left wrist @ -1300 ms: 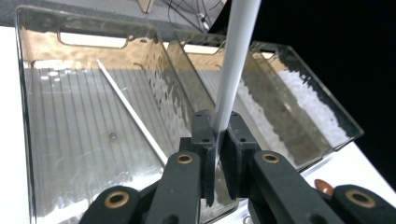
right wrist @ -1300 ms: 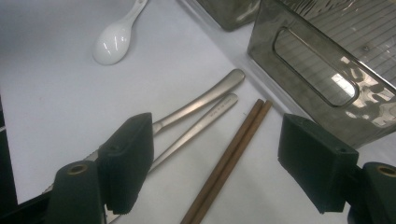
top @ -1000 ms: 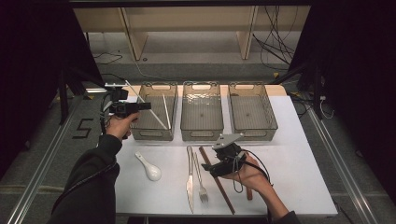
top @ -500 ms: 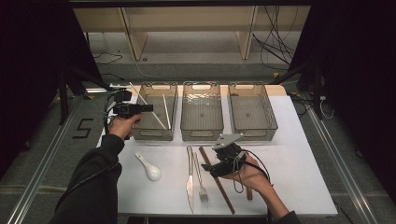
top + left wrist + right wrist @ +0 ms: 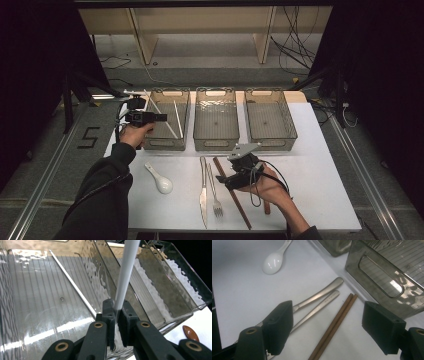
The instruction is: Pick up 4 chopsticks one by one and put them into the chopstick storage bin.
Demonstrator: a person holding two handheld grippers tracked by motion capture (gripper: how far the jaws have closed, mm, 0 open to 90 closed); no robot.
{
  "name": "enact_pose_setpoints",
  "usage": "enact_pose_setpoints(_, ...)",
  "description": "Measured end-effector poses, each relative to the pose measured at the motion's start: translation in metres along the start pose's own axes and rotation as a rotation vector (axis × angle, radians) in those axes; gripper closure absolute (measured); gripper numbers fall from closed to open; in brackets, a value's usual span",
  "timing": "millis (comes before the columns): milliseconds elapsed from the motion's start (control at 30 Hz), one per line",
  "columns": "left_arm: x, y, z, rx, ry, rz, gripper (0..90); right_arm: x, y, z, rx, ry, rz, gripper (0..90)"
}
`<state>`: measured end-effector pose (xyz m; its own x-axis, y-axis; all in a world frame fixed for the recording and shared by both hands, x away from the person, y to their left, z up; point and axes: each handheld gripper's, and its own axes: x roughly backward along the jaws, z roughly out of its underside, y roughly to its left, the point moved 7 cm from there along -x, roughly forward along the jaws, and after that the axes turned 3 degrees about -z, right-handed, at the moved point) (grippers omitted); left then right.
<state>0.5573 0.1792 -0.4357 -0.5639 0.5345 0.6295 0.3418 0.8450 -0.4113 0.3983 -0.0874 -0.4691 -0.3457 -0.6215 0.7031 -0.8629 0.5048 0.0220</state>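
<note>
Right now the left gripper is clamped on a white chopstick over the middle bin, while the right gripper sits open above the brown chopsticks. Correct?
Not quite. The left gripper is shut on the white chopstick over the left bin, not the middle one; the high view shows it. The right gripper is open above the brown chopsticks.

Three clear bins (image 5: 216, 125) are lined up side by side across the far half of the table (image 5: 320, 180), so the way forward is walled off there. The left bin (image 5: 167, 140) is partly taken up by a white chopstick (image 5: 177, 119) lying in it and a second white chopstick (image 5: 126, 272) held slanting over its rim; the middle and right bins are left open from above. In front, the middle of the table is crossed by a knife (image 5: 203, 185), a fork (image 5: 214, 192) and brown chopsticks (image 5: 232, 192), with a white spoon (image 5: 160, 179) to their left. Bare table is left at the right side.
</note>
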Motion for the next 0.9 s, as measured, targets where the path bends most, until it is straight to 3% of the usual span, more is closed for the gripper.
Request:
enact_pose_setpoints(167, -0.003, 0.001, -0.003, 0.004, 0.002, -0.011, 83.0, 0.000, 0.000, 0.000, 0.001, 0.001, 0.000, 26.0)
enact_pose_setpoints(233, -0.006, 0.002, -0.005, 0.011, 0.001, -0.018, 77.9, 0.000, 0.000, 0.000, 0.001, 0.003, -0.001, 26.0)
enact_pose_setpoints(667, -0.025, 0.012, -0.009, 0.059, -0.010, -0.082, 78.8, 0.000, 0.000, -0.001, 0.001, -0.003, -0.006, 26.2)
enact_pose_setpoints(700, -0.024, 0.013, -0.009, 0.058, -0.014, -0.083, 76.2, 0.000, 0.000, -0.001, 0.001, -0.004, -0.007, 26.2)
enact_pose_setpoints(800, -0.021, 0.013, -0.010, 0.067, -0.036, -0.104, 57.4, 0.000, 0.000, -0.001, 0.003, -0.004, -0.009, 26.3)
enact_pose_setpoints(900, -0.015, 0.010, -0.012, 0.056, -0.048, -0.106, 48.7, 0.001, 0.000, 0.000, 0.004, -0.003, -0.010, 26.3)
